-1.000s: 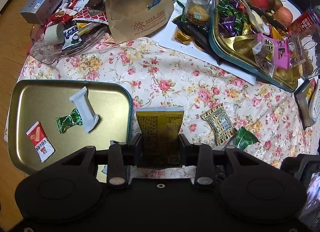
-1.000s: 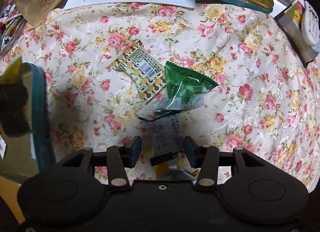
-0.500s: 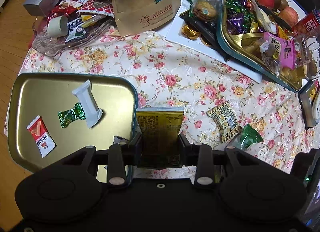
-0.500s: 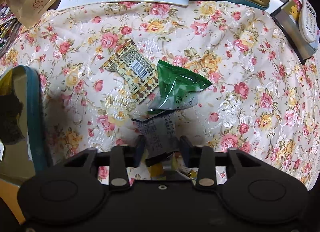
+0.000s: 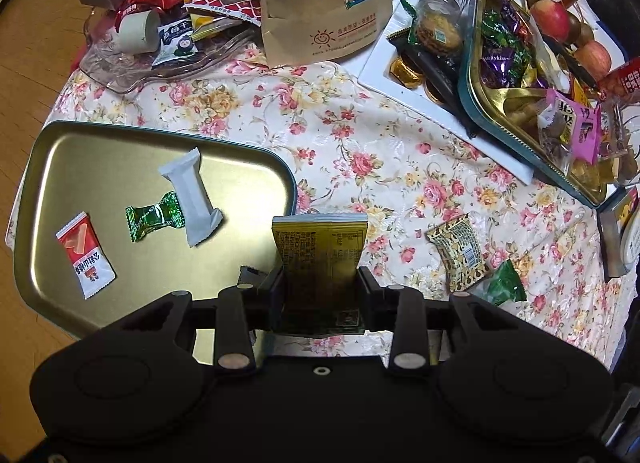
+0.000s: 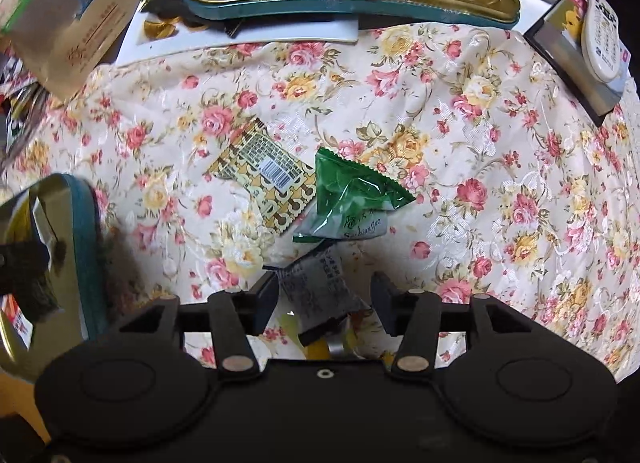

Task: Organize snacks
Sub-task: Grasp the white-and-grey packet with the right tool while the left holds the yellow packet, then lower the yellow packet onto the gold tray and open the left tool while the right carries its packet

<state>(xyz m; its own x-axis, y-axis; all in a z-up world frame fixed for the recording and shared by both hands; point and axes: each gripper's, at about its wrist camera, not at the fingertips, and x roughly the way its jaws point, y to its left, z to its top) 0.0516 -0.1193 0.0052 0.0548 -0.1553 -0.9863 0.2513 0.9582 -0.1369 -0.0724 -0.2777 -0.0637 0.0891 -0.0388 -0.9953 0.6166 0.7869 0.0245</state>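
Observation:
My left gripper [image 5: 320, 287] points down, shut on an upright yellow packet [image 5: 320, 251] just off the right rim of a gold tray [image 5: 160, 130]. In the tray lie a white wrapped bar [image 5: 192, 195], a green candy [image 5: 154, 217] and a red-and-white packet [image 5: 86, 255]. My right gripper [image 6: 324, 295] hangs over a grey packet [image 6: 316, 283] on the floral cloth. Its jaws are opening, and the right finger stands clear of the packet. Just beyond lie a green packet [image 6: 352, 195] and a brown patterned packet [image 6: 264, 175].
A second teal-rimmed tray [image 5: 466, 103] heaped with sweets sits at the far right on a white board [image 5: 384, 71]. A brown paper bag [image 5: 324, 7], a cookie jar [image 5: 440, 15], a clear dish [image 5: 120, 67] of wrappers and a box [image 6: 568, 47] ring the cloth.
The right jaws narrowed around the grey packet, then spread wider again. The left gripper keeps its grip on the yellow packet and has hardly moved.

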